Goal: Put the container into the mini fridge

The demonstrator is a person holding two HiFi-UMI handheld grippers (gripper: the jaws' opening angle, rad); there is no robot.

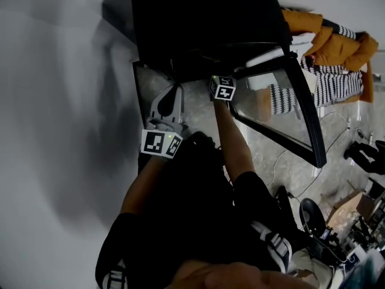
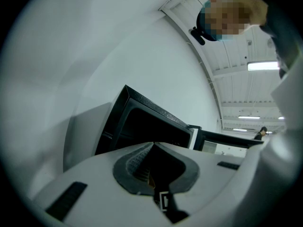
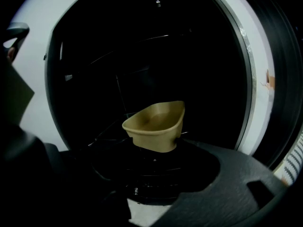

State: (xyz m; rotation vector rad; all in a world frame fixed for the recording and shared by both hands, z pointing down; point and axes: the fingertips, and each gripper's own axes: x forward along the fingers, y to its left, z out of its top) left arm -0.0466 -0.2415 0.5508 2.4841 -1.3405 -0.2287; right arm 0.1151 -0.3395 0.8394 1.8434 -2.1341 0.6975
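Right gripper view looks straight into the dark inside of the mini fridge [image 3: 255, 79]. The tan container [image 3: 155, 126] sits upright on a wire shelf [image 3: 109, 131] in there. My right claw [image 3: 151, 174] has its jaws apart. The container stands just beyond the tips, and neither pad presses on it. Its open top faces up, and I can make out nothing in it.

From the head view, the black fridge [image 1: 204, 23] stands against the pale wall on the far side. Its glass door [image 1: 289, 101] is swung open to the right. My right arm reaches into the opening, and only that claw's marker cube [image 1: 222, 88] shows at the fridge's mouth. The left claw [image 1: 173, 92] hangs to the left of it, outside the fridge and near the lower front edge.

Left gripper view shows that claw's grey pads [image 2: 130, 162] drawn together so the tips meet. It points up past the fridge's top corner [image 2: 142, 122] at the white wall.
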